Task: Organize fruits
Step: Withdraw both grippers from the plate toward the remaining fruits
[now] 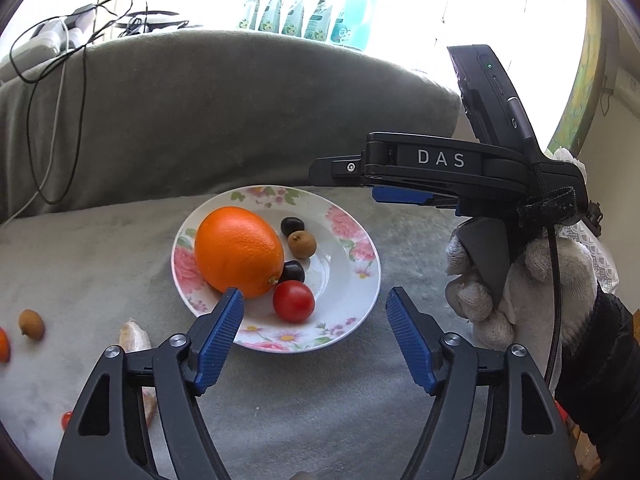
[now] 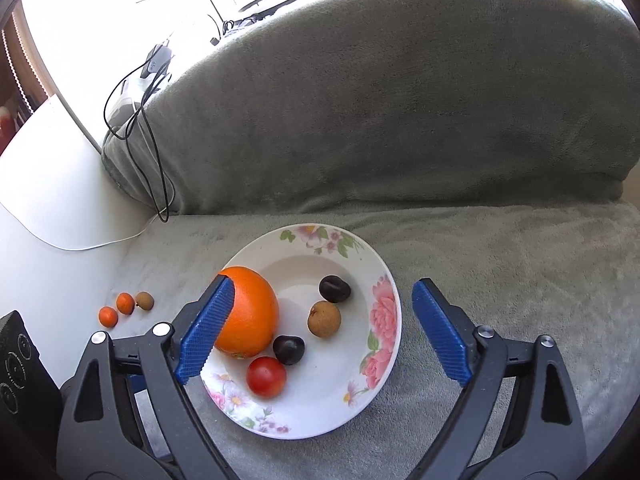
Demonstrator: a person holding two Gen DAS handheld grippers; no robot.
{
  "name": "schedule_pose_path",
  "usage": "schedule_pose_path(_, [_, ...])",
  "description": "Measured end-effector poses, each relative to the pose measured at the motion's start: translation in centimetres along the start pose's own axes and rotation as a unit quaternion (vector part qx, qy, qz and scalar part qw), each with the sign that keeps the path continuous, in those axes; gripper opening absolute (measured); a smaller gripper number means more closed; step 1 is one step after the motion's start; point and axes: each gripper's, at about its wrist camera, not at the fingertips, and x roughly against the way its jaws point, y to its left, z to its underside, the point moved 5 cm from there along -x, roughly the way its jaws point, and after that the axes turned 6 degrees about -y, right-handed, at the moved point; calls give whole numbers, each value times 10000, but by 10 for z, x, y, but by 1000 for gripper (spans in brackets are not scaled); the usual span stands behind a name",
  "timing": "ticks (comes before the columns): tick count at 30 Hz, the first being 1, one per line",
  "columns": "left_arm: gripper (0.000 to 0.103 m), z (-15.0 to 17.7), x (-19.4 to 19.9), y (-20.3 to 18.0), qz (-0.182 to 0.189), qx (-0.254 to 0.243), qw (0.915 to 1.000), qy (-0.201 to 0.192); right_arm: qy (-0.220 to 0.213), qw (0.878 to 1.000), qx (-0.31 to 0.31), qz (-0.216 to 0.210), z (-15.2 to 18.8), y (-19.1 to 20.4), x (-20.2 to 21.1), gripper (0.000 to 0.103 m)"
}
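A white plate with a flowered rim (image 1: 344,276) (image 2: 384,308) lies on the grey sofa seat. On it are a big orange (image 1: 239,251) (image 2: 250,312), a red cherry tomato (image 1: 293,301) (image 2: 266,376), a brown longan (image 1: 302,244) (image 2: 324,319) and two dark round fruits (image 1: 292,226) (image 2: 289,349). My left gripper (image 1: 315,300) hovers over the plate's near edge, open, with nothing pressed between its pads. My right gripper (image 2: 324,286) is also open over the plate; its left finger passes in front of the orange.
Loose on the seat to the left are two small oranges (image 2: 108,316), a longan (image 2: 144,301) (image 1: 31,324), a small tomato (image 1: 66,420) and a pale peel-like piece (image 1: 136,338). A gloved hand (image 1: 520,280) holds the right gripper. The grey backrest (image 2: 400,100) with cables (image 2: 152,152) rises behind.
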Motion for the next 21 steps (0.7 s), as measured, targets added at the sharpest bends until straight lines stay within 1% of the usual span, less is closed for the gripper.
schedule_pose_path(7, [74, 3, 15, 2, -36, -13, 10000, -40, -50, 10000, -36, -10, 2, 7, 12, 94])
schedule_pose_path(12, [74, 5, 26, 8, -69, 11, 9999, -110, -107, 9999, 6, -109, 4, 22, 23, 94])
schedule_pose_path(21, [74, 12, 50, 28, -273, 110, 9993, -228, -75, 9992, 191, -329, 15, 57, 34, 94])
